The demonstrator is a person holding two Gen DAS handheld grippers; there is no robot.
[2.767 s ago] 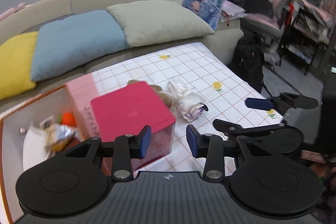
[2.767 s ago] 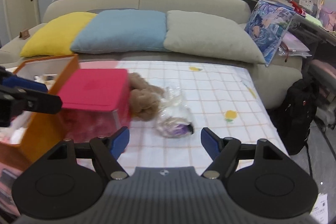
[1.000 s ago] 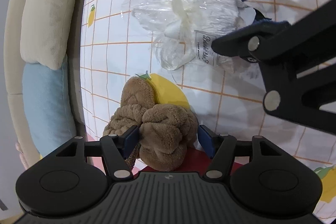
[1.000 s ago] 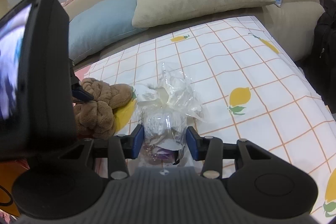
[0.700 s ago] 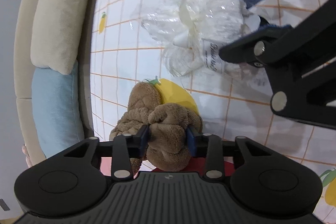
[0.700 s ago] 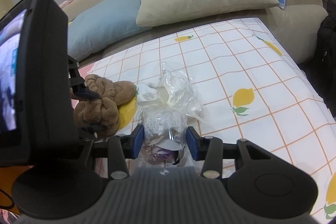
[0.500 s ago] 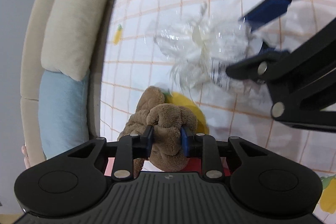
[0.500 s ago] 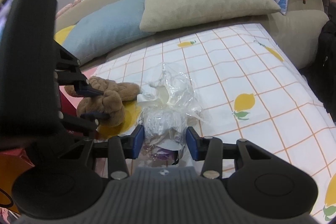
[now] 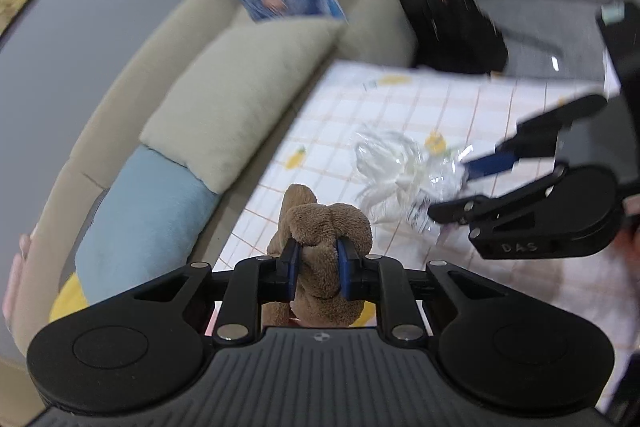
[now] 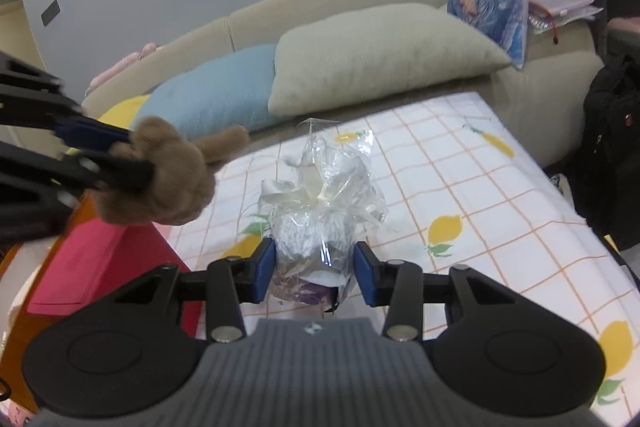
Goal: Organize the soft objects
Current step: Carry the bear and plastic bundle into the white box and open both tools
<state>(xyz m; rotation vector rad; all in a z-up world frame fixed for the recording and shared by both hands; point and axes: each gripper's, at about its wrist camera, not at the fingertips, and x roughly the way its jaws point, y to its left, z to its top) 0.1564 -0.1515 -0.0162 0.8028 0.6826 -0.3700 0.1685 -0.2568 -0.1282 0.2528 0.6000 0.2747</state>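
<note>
A brown plush toy (image 9: 322,227) hangs above the table, pinched by my left gripper (image 9: 318,269), whose jaws are still closing on it. From the right wrist view the same brown plush toy (image 10: 164,179) floats at the left, lifted off the lemon-print tablecloth (image 10: 460,187). A clear cellophane-wrapped bundle (image 10: 316,211) with a white ribbon sits between the blue pads of my right gripper (image 10: 314,269), which is shut on its lower part. In the left wrist view the cellophane bundle (image 9: 396,171) lies at the right, with the right gripper (image 9: 464,187) on it.
A pink-lidded box (image 10: 104,263) and an orange box (image 10: 24,359) stand at the table's left. Behind the table runs a beige sofa (image 10: 320,7) with yellow, blue (image 10: 216,95) and beige cushions (image 10: 376,51). A black backpack (image 10: 612,155) stands on the floor at right.
My left gripper closed on the brown plush toy and lifted it off the table, rolling upright. The right gripper stayed shut on the cellophane bundle and rose a little.
</note>
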